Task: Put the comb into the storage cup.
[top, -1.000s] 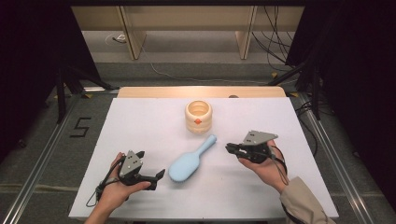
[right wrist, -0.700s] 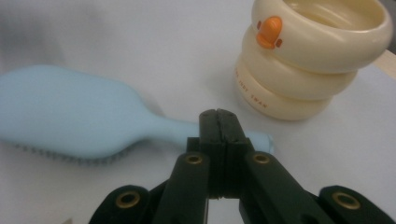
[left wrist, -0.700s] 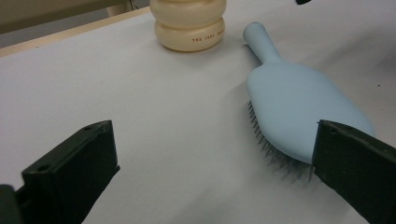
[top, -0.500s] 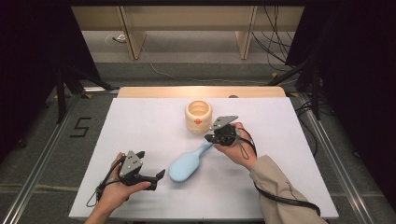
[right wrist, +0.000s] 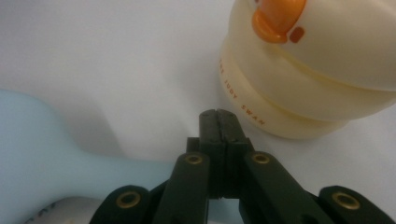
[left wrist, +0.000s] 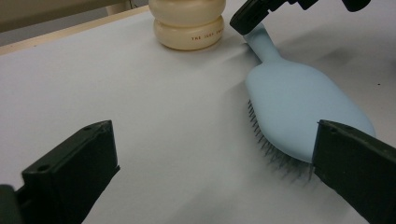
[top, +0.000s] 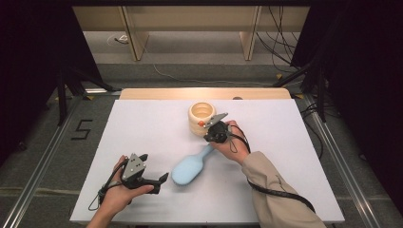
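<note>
A light blue hairbrush point(top: 189, 169) lies bristles down in the middle of the white table point(top: 294, 142), its handle pointing toward a cream pot point(top: 201, 117) with an orange beak point(right wrist: 276, 16). My right gripper point(top: 207, 138) is shut with nothing between its jaws. It hovers just above the handle end point(right wrist: 135, 170), close beside the pot point(right wrist: 317, 79). My left gripper point(top: 160, 182) rests open at the front left. Its jaws point(left wrist: 215, 154) face the brush head point(left wrist: 299, 109), which lies beside one jaw, apart from it. The right gripper's tip point(left wrist: 243, 17) reaches the handle's far end.
Beyond the white table's far edge runs a wooden strip point(top: 204, 93), then a floor with cables point(top: 199, 78). Black frames stand at both sides. Bare table surface spreads left of the pot and right of my right hand.
My right hand has swung left from the right part of the table to the brush handle beside the pot. The left gripper and the brush have stayed put.
</note>
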